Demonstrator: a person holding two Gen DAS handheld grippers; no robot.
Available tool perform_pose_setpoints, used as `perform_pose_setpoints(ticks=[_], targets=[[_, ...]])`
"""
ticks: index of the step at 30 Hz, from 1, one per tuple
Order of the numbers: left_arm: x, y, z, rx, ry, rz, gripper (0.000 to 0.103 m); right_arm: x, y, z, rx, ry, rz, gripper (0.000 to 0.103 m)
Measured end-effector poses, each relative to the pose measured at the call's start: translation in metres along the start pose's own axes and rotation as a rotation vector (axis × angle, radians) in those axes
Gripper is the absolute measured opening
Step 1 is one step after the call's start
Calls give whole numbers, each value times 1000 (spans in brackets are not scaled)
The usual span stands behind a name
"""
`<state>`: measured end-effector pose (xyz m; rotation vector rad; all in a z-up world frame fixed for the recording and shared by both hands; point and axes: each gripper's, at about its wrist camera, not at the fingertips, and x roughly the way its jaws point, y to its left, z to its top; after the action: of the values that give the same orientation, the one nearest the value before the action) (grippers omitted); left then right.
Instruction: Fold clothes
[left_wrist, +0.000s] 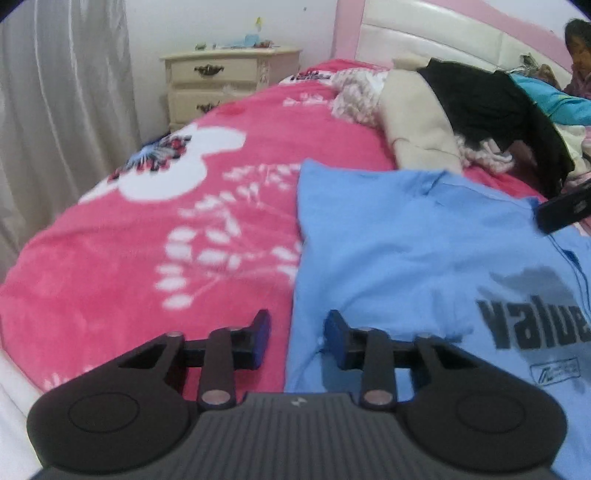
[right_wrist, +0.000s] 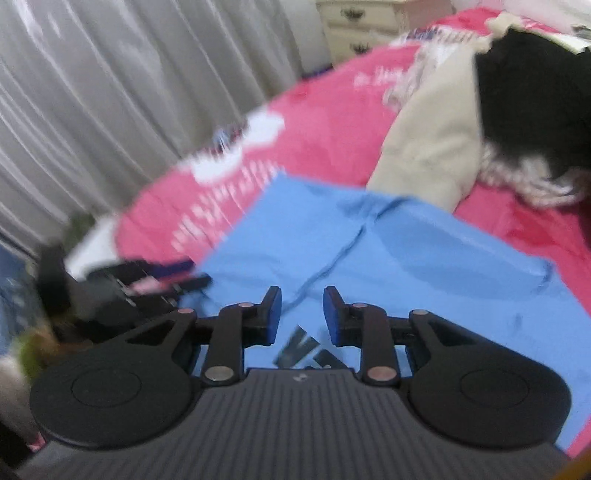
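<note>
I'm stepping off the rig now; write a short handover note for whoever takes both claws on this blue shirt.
Left claw: open, empty, at the blue T-shirt's left edge.
Right claw: open, empty, over the shirt's middle.
Shirt lies print-up on the pink blanket, one side apparently folded in.
Unfolded pile (beige, black, teal) near the headboard.
Left: finish folding the shirt, then the pile.

Blue shirt print cut off

place: home bedroom | cues: bed, nightstand, curtain
</note>
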<state>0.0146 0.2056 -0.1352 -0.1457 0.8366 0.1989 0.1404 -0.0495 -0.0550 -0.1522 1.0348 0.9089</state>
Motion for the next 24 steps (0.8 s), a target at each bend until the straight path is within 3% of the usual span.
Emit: perform_pose_setpoints(ticks=[4,7,11,15,18,22,24], targets=[[-4,3,-7,35,3,20,23,39,5,-6,-14,22,-45,23],[-5,4,-8,53,0,24,23,53,3,0,-23,-10,-99,22],[-5,8,-7,48,-4,18,23,59,-3,16,-18,-122,-98,22],[-5,13,-10,47,-10,8,23,88,3,23,-86,-145,-34,22],[-7,15,-12,51,-15,-1,23,118,0,17,-139,-111,-122,19],[-6,18,-14,56,-23,-16,23,109,-12,21,-35,-151,-159,13],[-6,20,-14,48,-24,-27,23,101,-4,26,-61,-189,-111,13]])
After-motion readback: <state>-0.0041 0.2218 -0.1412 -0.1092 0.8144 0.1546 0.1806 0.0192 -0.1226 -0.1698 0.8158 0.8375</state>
